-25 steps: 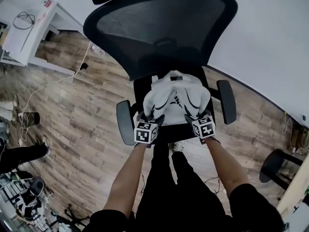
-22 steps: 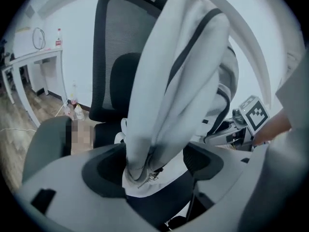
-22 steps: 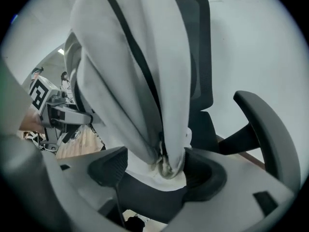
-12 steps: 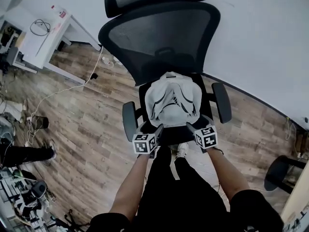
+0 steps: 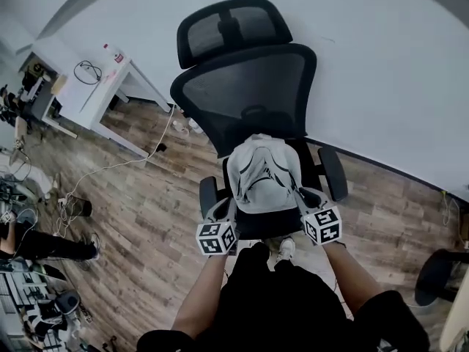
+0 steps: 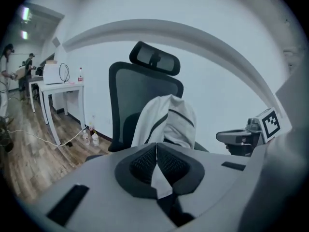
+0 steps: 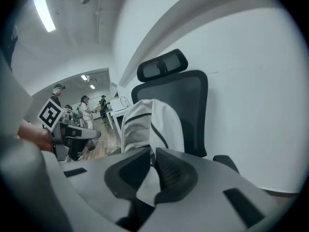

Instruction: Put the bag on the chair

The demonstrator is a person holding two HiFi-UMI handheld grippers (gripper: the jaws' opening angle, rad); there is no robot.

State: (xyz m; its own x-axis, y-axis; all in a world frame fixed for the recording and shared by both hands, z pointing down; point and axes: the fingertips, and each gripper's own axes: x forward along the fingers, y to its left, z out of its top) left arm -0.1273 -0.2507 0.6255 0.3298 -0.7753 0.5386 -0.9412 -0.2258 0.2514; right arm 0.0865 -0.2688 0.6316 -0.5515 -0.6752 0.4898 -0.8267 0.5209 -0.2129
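Now, tools [image 5: 223,210] [image 5: 305,196] just closed, gripping bag [image 5: 261,173]

Soft matt cloth bag [image 5: 262,178], blk mesh chair back [image 5: 245,86], wood-grain plank floor [image 5: 146,207].

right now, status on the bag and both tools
Tools: left tool and right tool just closed, both pinching bag cloth. Bag upright in the chair, against its backrest. Nothing in the way.

Dim, cool, even light; gripper views bend strongly, corners black.
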